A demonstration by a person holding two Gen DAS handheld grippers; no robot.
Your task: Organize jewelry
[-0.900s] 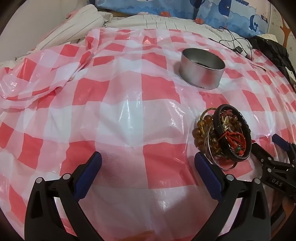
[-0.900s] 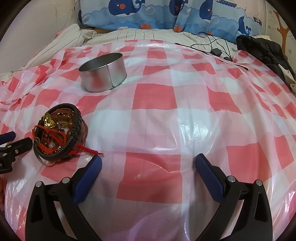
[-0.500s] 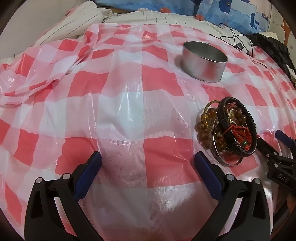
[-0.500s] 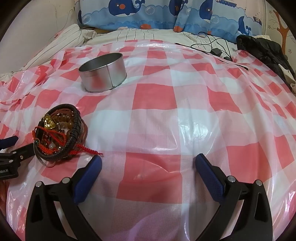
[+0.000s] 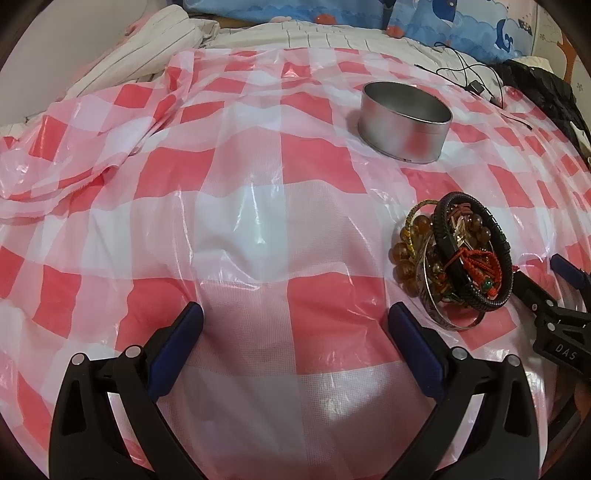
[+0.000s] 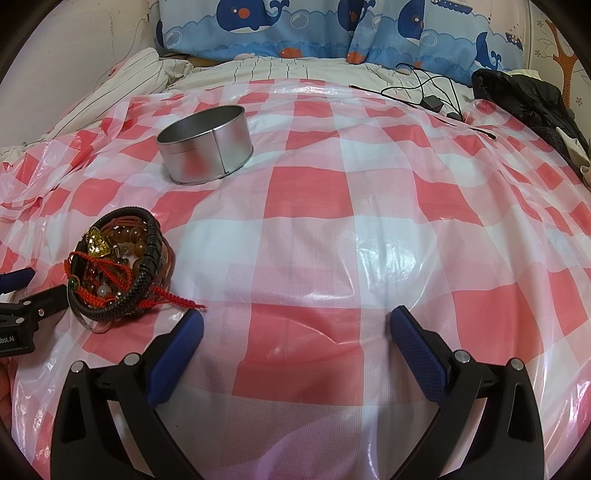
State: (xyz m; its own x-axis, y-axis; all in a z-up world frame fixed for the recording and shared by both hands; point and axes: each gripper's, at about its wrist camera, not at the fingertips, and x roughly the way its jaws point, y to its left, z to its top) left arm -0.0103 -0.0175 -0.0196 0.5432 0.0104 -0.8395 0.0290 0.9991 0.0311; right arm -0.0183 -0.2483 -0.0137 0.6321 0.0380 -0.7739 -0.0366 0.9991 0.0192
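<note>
A pile of jewelry (image 5: 458,258) lies on the red-and-white checked plastic sheet (image 5: 236,229): black braided bracelets, amber beads, a metal bangle and red cord. It also shows in the right wrist view (image 6: 118,266), left of centre. A round silver tin (image 5: 404,122) stands open behind the pile; it shows in the right wrist view (image 6: 207,144) too. My left gripper (image 5: 295,328) is open and empty, left of the pile. My right gripper (image 6: 295,328) is open and empty, right of the pile.
Blue whale-print pillows (image 6: 295,29) line the back of the bed. A black cable with a charger (image 6: 432,99) and a black garment (image 6: 528,99) lie at the back right. A striped white blanket (image 5: 147,62) is bunched at the back left.
The left gripper has moved forward a little, so the tin and the pile sit nearer in its view. The right gripper has not moved. Both stay open.
</note>
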